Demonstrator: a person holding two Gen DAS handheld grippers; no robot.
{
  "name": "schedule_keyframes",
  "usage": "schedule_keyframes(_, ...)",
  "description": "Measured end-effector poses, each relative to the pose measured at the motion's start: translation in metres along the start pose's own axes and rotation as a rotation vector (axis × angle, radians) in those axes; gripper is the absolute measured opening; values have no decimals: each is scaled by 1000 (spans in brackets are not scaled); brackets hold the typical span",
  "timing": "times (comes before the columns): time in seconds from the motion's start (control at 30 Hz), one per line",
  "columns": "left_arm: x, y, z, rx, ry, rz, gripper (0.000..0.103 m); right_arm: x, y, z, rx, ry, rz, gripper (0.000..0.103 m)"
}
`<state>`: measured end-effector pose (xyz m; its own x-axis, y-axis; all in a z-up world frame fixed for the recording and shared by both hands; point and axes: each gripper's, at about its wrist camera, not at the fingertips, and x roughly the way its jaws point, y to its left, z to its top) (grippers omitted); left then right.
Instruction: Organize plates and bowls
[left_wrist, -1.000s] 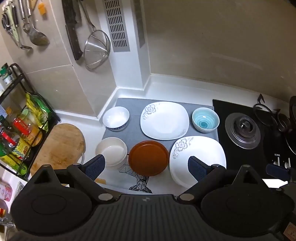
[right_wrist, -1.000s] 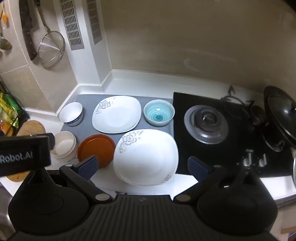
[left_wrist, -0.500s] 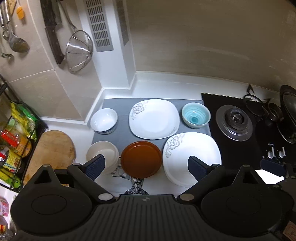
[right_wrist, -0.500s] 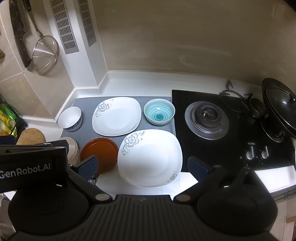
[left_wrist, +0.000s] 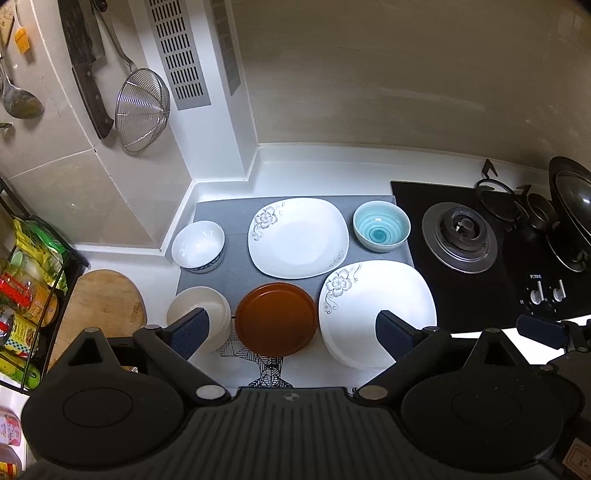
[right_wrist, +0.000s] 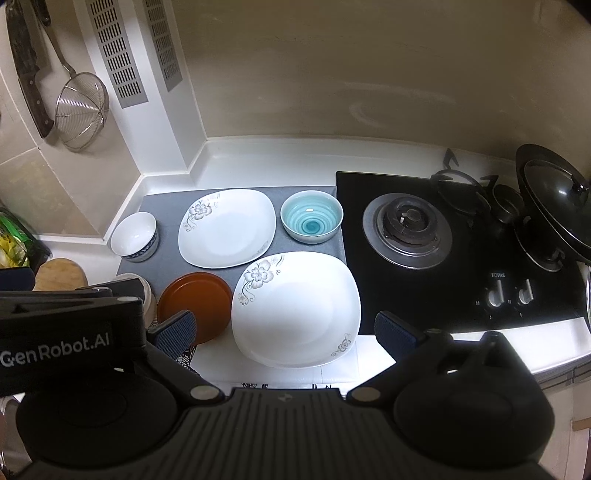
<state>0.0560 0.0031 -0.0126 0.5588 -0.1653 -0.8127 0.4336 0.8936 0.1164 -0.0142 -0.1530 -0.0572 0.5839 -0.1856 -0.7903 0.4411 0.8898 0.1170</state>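
Note:
On the grey mat (left_wrist: 236, 266) lie a far white flowered square plate (left_wrist: 298, 237), a teal bowl (left_wrist: 381, 231) and a small white bowl with a blue base (left_wrist: 198, 246). Nearer lie a brown round plate (left_wrist: 276, 318), a near white flowered square plate (left_wrist: 376, 310) and a cream bowl (left_wrist: 199, 318). My left gripper (left_wrist: 291, 332) is open and empty, high above the brown plate. My right gripper (right_wrist: 290, 334) is open and empty, high above the near square plate (right_wrist: 295, 308); the teal bowl (right_wrist: 311, 221) and brown plate (right_wrist: 195, 304) show there too.
A black gas hob (right_wrist: 458, 240) with a burner and knobs lies right of the mat; a black wok lid (right_wrist: 554, 199) stands at far right. A wooden board (left_wrist: 99, 306) and a rack of bottles (left_wrist: 26, 280) are at left. A strainer (left_wrist: 142, 105) and cleaver hang on the wall.
Both grippers have drifted to the right and risen a little, so the dishes sit further left and lower in each view. Nothing on the counter has moved.

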Motion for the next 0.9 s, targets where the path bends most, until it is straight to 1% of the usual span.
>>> schedule_keyframes(0.4,1,3,-2,13,9,-14,98,-3,1,-6,16,11,-13,103)
schedule_keyframes(0.9,14,18,-8,18,29,-56,98,3,18,-10,20,35,-55,103)
